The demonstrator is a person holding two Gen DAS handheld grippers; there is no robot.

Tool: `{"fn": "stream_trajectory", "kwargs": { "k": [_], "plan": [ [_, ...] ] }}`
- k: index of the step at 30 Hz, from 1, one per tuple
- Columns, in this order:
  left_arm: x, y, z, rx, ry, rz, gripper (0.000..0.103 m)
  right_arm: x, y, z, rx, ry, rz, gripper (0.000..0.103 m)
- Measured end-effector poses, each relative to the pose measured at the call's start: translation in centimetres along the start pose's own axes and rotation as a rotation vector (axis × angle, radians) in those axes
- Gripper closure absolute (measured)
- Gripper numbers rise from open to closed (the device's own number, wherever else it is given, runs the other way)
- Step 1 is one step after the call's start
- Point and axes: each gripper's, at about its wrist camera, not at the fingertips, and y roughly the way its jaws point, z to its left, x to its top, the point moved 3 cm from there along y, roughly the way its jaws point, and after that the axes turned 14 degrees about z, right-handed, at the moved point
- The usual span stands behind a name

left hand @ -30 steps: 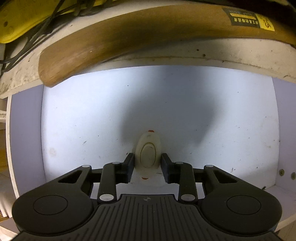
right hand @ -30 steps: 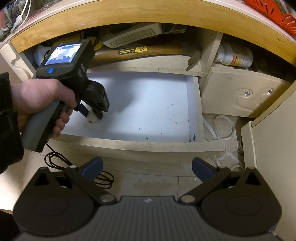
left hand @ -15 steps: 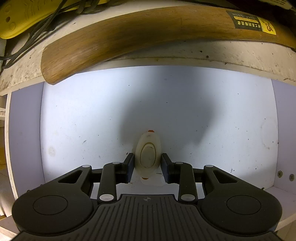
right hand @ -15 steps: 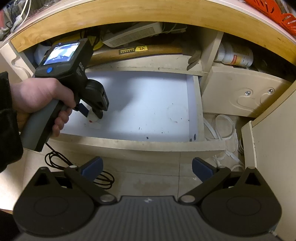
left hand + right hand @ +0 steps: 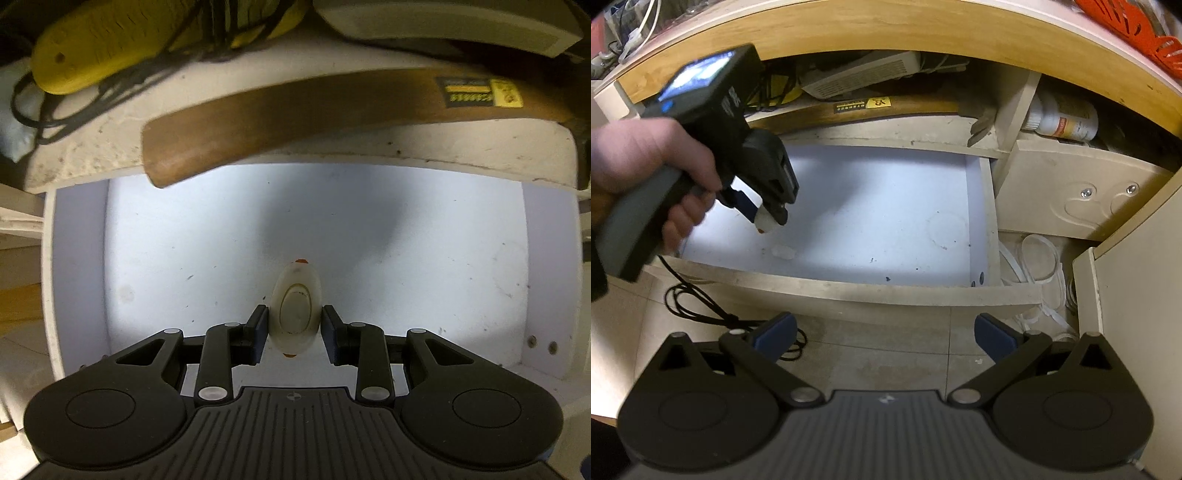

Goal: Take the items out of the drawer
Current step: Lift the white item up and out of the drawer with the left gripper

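My left gripper (image 5: 294, 325) is shut on a small cream oval switch (image 5: 294, 308) with red tips and holds it above the white floor of the open drawer (image 5: 406, 236). In the right wrist view the left gripper (image 5: 767, 218) holds the switch (image 5: 764, 222) over the left part of the drawer (image 5: 886, 206). A small pale flat piece (image 5: 783, 252) lies on the drawer floor near the front. My right gripper (image 5: 882, 334) is open and empty, in front of the drawer's front panel (image 5: 849, 291).
A wooden hammer handle (image 5: 332, 114) with a black-yellow label lies on the shelf behind the drawer. A yellow tool (image 5: 110, 40) with black cables and a white box (image 5: 864, 72) sit further back. A white bottle (image 5: 1062, 120), white straps (image 5: 1041, 266) and a black cable (image 5: 701, 310) are nearby.
My left gripper has lifted up and back with the switch, off the drawer floor. The right gripper has not moved.
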Motion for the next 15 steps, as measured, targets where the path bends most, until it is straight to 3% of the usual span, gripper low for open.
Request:
{"fn": "stream_trajectory", "kwargs": {
  "k": [15],
  "plan": [
    [1.6, -9.6, 0.1, -0.005, 0.0, 0.002, 0.073, 0.4, -1.4, 1.1, 0.015, -0.028, -0.032, 0.0]
  ]
}}
